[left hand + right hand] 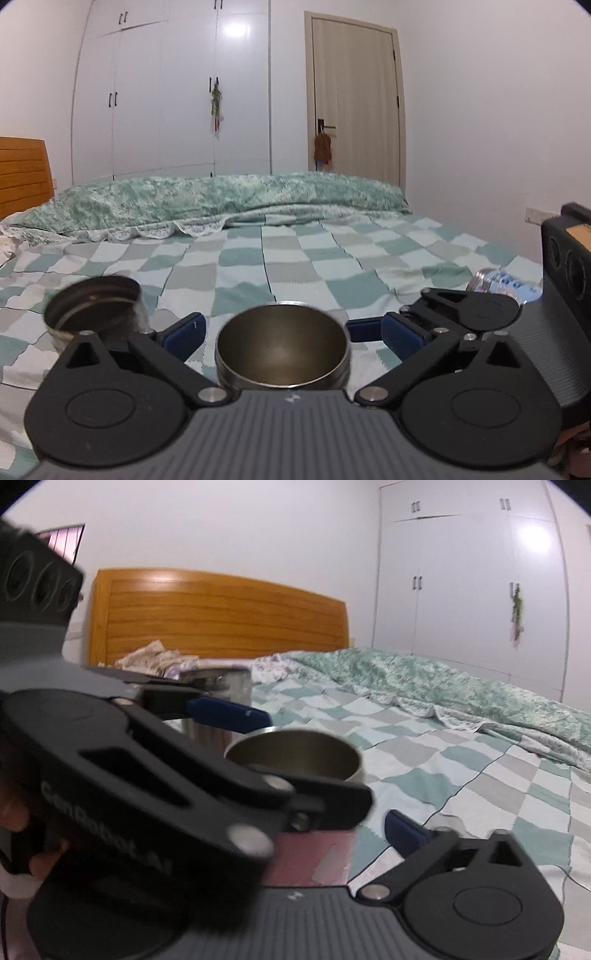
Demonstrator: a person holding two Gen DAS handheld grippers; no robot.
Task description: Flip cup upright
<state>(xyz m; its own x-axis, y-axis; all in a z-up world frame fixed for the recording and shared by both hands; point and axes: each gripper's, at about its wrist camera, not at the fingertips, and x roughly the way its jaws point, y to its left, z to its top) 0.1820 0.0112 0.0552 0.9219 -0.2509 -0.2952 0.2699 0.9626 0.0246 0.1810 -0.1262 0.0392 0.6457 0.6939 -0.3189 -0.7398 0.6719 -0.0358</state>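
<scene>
The left gripper point(291, 332) is spread wide around the round steel cup point(282, 350), which stands mouth-up between its blue pads point(184, 330) without touching them. Only the right wrist view shows the cup's pink lower body point(314, 856). The right gripper's point(354, 771) spread is unclear, its left side hidden.

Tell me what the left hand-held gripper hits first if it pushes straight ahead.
The left hand-held gripper is open, with the steel cup mouth-up between its fingers; pushed ahead, it probably meets that cup first, then the checked bedsheet.
</scene>
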